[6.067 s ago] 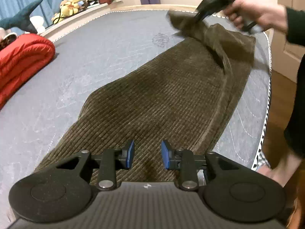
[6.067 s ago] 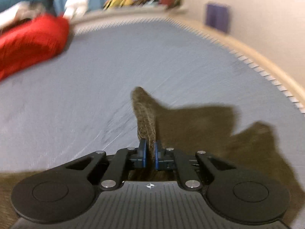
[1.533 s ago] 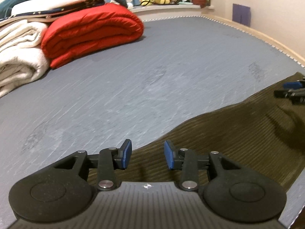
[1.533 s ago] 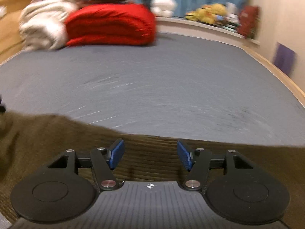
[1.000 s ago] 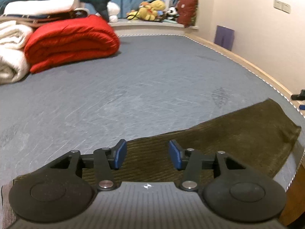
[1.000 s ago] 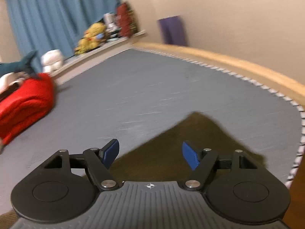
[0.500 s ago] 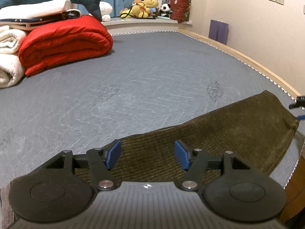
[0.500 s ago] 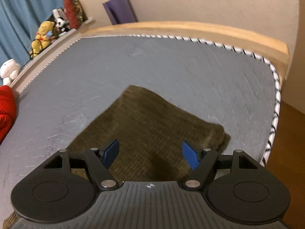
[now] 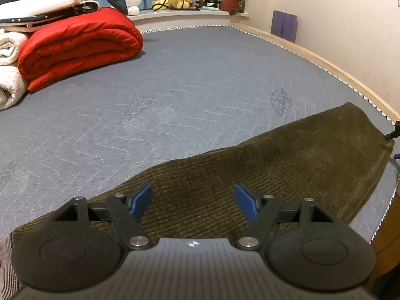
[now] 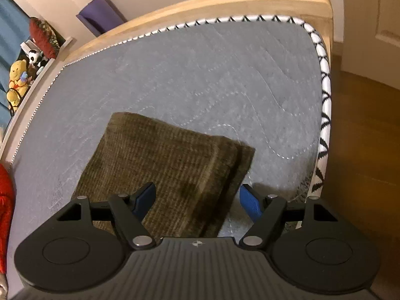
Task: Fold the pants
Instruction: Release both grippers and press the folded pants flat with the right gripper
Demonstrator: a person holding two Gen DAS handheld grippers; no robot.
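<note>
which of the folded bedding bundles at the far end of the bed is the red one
The red quilt, folded thick and lying directly on the grey mattress. It sits right of the white rolled blanket and under the stacked white bedding.

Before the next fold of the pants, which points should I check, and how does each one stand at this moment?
1. Pants lie flat along the near edge of the mattress: ok.
2. Left gripper open over the cloth, nothing between the pads; its jaws have just been opening: ok.
3. Right gripper open above the pants' end, nothing gripped: ok.
4. Layers at that end line up: not ok, a lower layer sticks out at the right.
5. Mattress beyond the pants free for the fold: ok; the red quilt lies far off.
6. Far-side edge under the top layer smooth: cannot tell.
</note>
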